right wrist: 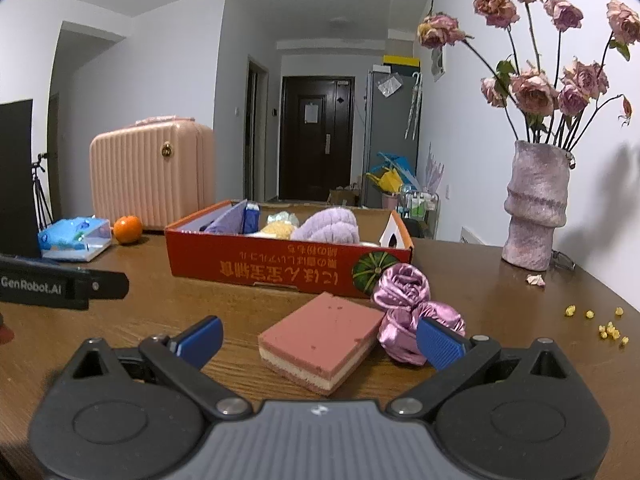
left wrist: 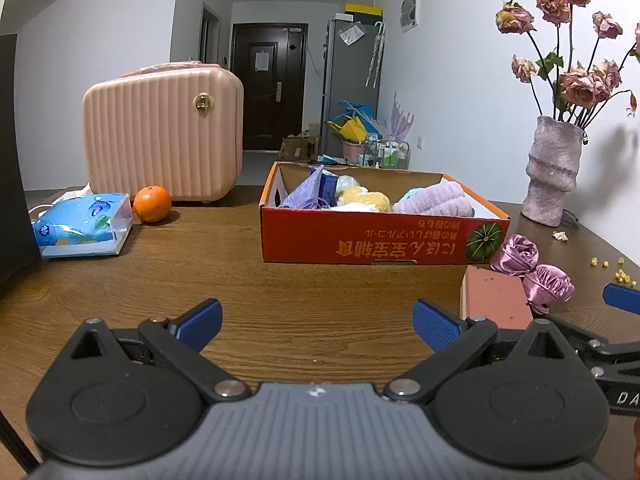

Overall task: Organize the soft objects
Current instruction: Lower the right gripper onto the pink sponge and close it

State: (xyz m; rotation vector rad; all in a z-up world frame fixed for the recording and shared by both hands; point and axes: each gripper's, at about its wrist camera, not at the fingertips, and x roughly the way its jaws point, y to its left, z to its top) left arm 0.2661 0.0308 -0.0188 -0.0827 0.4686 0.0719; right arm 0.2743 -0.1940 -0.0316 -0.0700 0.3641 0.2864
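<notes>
An orange cardboard box (left wrist: 360, 240) (right wrist: 280, 268) on the wooden table holds several soft items, among them a lilac towel (left wrist: 436, 200) (right wrist: 328, 224) and a yellow plush (left wrist: 364, 198). In front of the box lie a pink layered sponge (right wrist: 324, 336) (left wrist: 494, 298) and a shiny purple satin scrunchie (right wrist: 404, 304) (left wrist: 528, 270). My right gripper (right wrist: 320, 340) is open just before the sponge, with its right fingertip (right wrist: 438, 340) next to the scrunchie. My left gripper (left wrist: 318, 326) is open over bare table, left of the sponge.
A pink ribbed case (left wrist: 164, 136), an orange (left wrist: 152, 203) and a blue tissue pack (left wrist: 82, 226) stand at the left. A vase of dried roses (left wrist: 554, 170) (right wrist: 534, 208) stands at the right, with yellow crumbs (right wrist: 600, 324) nearby. A dark panel (left wrist: 10, 160) stands at the far left.
</notes>
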